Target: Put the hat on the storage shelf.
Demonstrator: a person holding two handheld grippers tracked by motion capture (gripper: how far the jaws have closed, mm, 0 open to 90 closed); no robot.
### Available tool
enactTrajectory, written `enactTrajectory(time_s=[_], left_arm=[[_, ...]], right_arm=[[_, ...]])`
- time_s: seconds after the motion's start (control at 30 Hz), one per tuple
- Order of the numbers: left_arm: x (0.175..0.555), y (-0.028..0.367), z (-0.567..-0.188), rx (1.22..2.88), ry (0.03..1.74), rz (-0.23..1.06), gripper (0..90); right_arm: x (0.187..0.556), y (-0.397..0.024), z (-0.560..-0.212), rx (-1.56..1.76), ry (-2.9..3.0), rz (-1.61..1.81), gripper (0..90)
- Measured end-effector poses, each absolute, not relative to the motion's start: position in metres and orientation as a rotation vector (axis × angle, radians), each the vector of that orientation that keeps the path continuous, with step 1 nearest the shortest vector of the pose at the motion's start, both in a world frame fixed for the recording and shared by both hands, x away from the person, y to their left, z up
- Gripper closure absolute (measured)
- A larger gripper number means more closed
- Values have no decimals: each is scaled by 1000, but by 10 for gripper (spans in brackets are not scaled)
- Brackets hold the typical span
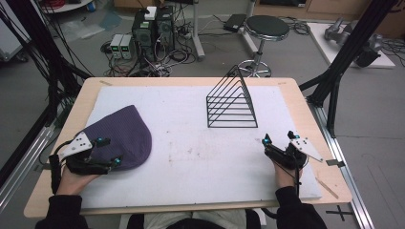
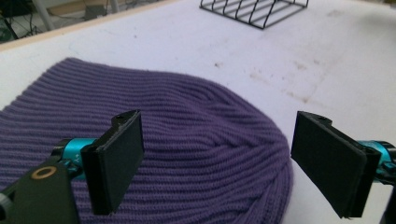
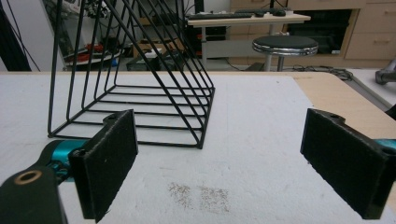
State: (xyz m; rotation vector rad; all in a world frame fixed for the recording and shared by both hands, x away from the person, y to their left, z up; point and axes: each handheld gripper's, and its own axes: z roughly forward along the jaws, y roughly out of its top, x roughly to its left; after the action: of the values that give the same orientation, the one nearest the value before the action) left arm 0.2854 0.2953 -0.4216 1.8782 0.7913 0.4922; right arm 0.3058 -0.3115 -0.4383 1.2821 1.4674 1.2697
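Note:
A purple knitted beanie [image 1: 119, 136] lies flat on the white mat at the left. My left gripper [image 1: 108, 151] hovers at its near edge, open, jaws spread wide over the ribbed knit [image 2: 196, 140] with nothing between them. A black wire rack [image 1: 231, 102] of triangular dividers stands at the back right of the mat. My right gripper [image 1: 278, 139] rests low at the right side of the mat, open and empty, pointing toward the wire rack [image 3: 135, 88] a short way ahead.
The white mat [image 1: 191, 152] covers most of a wooden table [image 1: 90, 88]. Beyond the far edge are a black stool [image 1: 266, 28], computer boxes and cables on the floor. Black frame struts [image 1: 344, 62] rise at the right.

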Motion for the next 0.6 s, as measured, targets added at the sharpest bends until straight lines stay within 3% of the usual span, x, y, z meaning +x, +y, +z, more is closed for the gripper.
enactTrajectory(time_s=[0.3,0.6], left_arm=[[286,290,-430,2019,736,501,174],[286,289,-436,2086,710,423,166]], right_arm=[[306,-311,-438,1281,1482,1286,103],[306,-310,-438,1278,1484,1288,103]])
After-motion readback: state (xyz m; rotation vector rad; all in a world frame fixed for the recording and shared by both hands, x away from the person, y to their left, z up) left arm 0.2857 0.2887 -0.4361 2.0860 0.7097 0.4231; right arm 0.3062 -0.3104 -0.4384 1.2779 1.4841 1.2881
